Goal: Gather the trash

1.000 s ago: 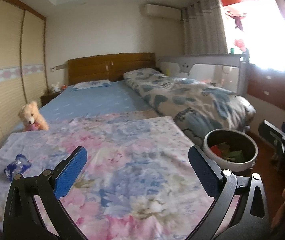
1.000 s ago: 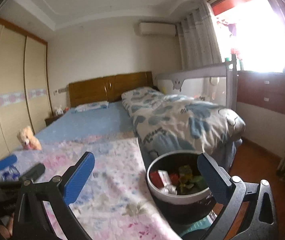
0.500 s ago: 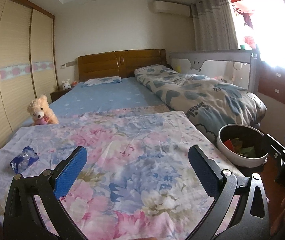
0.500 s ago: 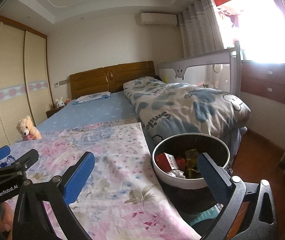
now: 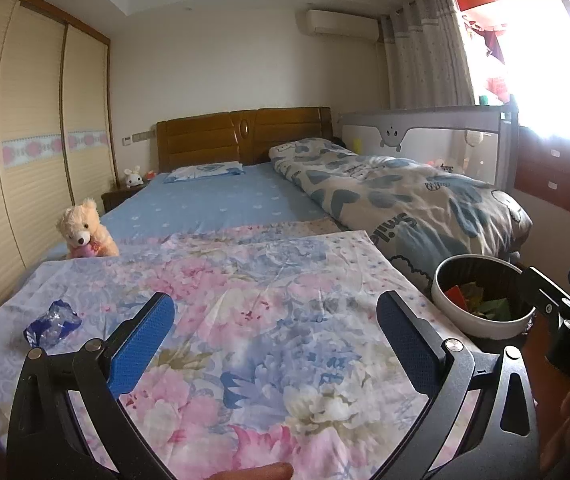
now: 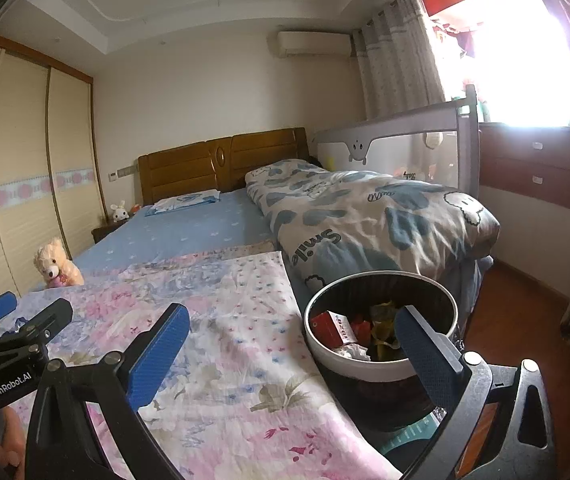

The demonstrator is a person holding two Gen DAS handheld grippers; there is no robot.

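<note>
Wrapper (image 5: 52,322) left on floral sheet (image 5: 285,288); teddy (image 5: 85,229) beyond.

Teddy bear (image 5: 85,230) sits beside, perhaps touching, the floral sheet (image 5: 269,320).

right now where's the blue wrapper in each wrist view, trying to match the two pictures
Left wrist view: the blue wrapper lies on the floral sheet at lower left, just left of the left gripper.
Right wrist view: hardly visible; at most a sliver at the far left edge, behind the left gripper, too hidden to confirm.
Shared landmark: the teddy bear sits beyond the sheet's far left corner in both.
</note>
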